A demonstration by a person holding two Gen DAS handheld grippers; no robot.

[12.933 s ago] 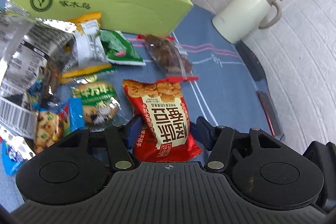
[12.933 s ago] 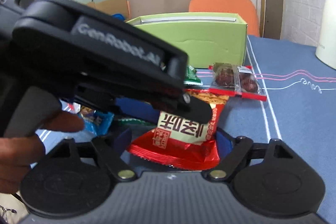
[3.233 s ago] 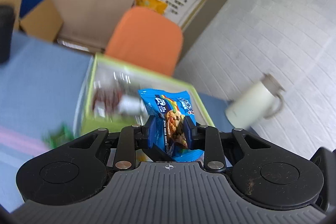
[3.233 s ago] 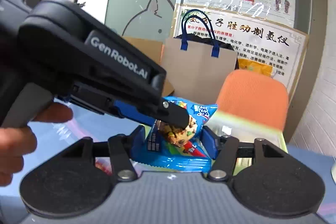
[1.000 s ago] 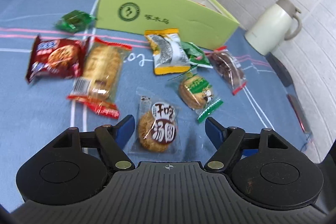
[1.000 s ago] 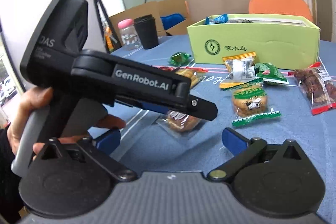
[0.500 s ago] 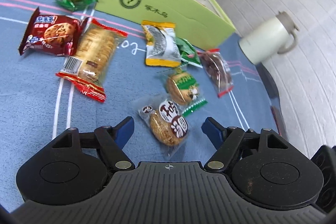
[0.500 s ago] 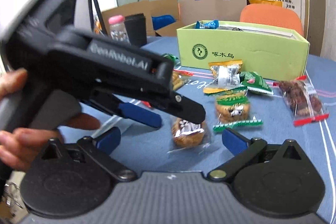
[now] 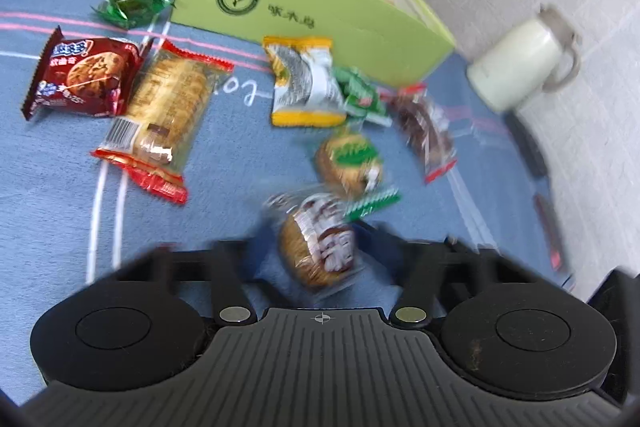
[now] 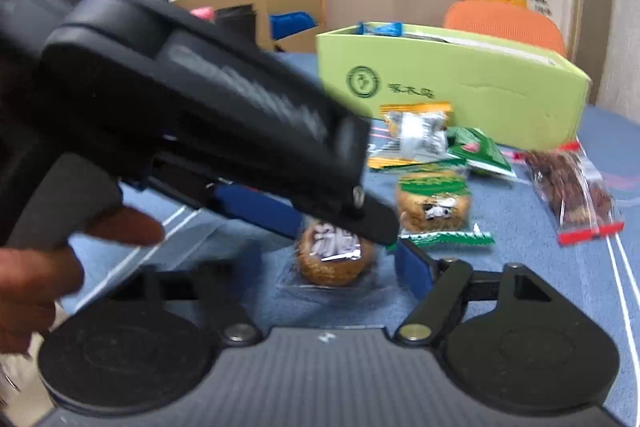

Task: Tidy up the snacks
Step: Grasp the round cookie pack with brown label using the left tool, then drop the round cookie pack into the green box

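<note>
A round cookie in a clear wrapper (image 9: pixel 318 247) lies on the blue tablecloth (image 9: pixel 240 155). It sits right between the blue fingers (image 9: pixel 264 243) of the left gripper (image 9: pixel 320 247). The jaws are closing in on it from both sides. The picture is blurry here, so I cannot tell if the pads press the wrapper yet.

From the right side, the same cookie (image 10: pixel 334 257) sits between the right gripper's (image 10: pixel 340 263) fingers too. Its right finger (image 10: pixel 414 269) stands just beside the wrapper's edge. Its other finger is hidden behind the black body of the left gripper. These jaws are closing too, with a gap on the side that shows. A hand (image 10: pixel 48 267) holds the left gripper's handle.

A second cookie with a green label (image 9: pixel 348 163) lies just past the first one. A yellow pack (image 9: pixel 304 83) and a small green pack (image 9: pixel 360 95) lie near the green box (image 9: pixel 304 11). The box has snacks in it. A bag of brown sweets (image 9: pixel 426 131) lies to the right. A long cracker pack (image 9: pixel 164 115) and a red cookie pack (image 9: pixel 84 77) lie to the left, touching. A white jug (image 9: pixel 520 67) stands off to the right.
</note>
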